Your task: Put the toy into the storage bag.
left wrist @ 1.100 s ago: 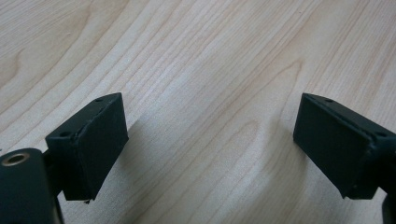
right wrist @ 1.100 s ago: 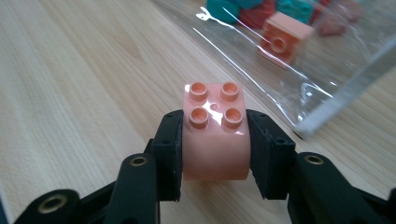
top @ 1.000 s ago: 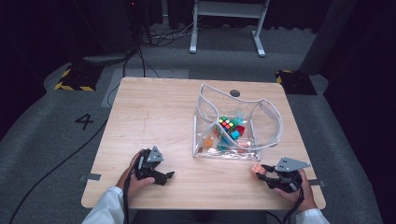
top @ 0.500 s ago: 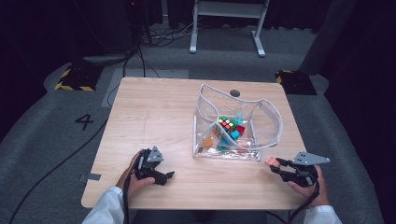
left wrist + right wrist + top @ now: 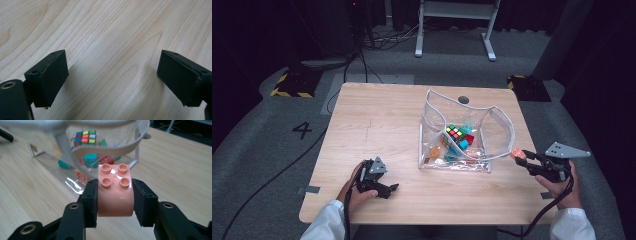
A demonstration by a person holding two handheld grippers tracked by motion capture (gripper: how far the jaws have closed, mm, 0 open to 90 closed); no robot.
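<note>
A clear plastic pouch (image 5: 462, 135) with a white zipper rim stands open on the wooden table (image 5: 382, 120). Inside lie a Rubik's cube (image 5: 455, 132) (image 5: 85, 137) and several small coloured toy pieces. My right gripper (image 5: 522, 159) (image 5: 115, 200) hovers just right of the pouch, shut on a peach-pink four-stud brick (image 5: 115, 192) (image 5: 516, 153). My left gripper (image 5: 391, 189) (image 5: 112, 80) rests low over the table's front left with its jaws wide apart and bare wood between them.
A round grommet hole (image 5: 463, 100) sits in the table behind the pouch. Grey carpet surrounds the table, with a painted number 4 (image 5: 302, 130) at left, cables, and white stand legs (image 5: 454, 30) at the back.
My right gripper, holding the brick, has shifted rightward and lifted a little off the table. The left gripper has stayed put.
</note>
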